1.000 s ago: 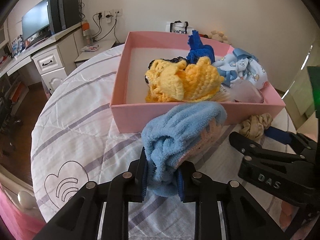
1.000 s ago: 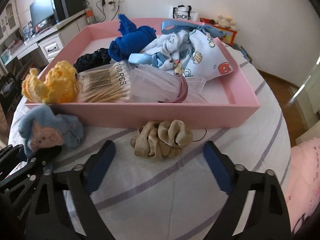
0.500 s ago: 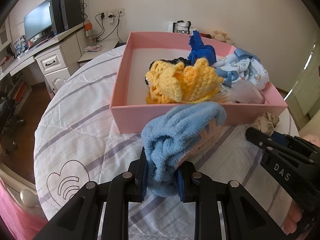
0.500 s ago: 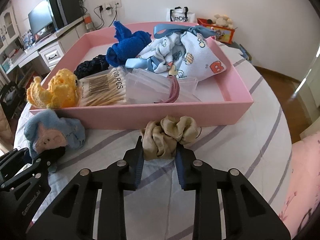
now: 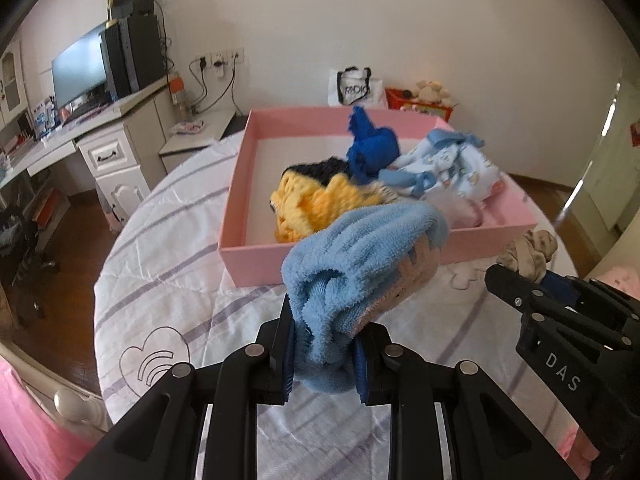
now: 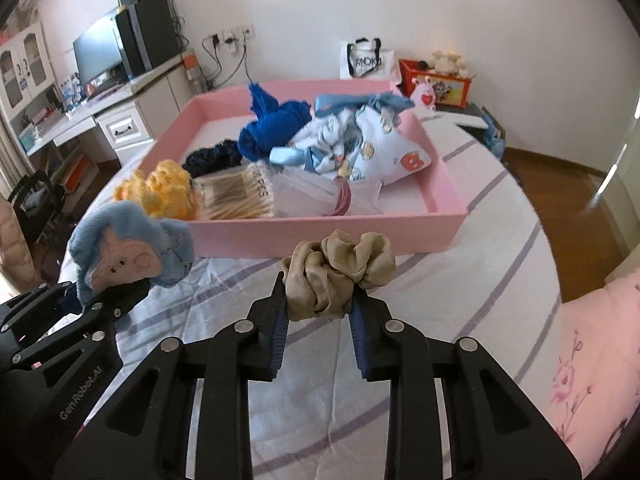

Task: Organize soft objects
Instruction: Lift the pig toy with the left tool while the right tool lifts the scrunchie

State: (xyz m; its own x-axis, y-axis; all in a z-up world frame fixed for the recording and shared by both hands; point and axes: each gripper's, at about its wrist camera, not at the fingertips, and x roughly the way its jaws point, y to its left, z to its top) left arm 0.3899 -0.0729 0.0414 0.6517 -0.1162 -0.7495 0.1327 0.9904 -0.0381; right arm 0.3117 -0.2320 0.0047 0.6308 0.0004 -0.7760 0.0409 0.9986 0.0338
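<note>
You are gripping the light-blue plush toy [image 5: 360, 264] in your left tongs [image 5: 324, 354] and the beige scrunchie [image 6: 338, 276] in your right tongs [image 6: 318, 328], both raised just before the pink box [image 6: 320, 236] on the striped bed cover [image 6: 460, 320].
</note>
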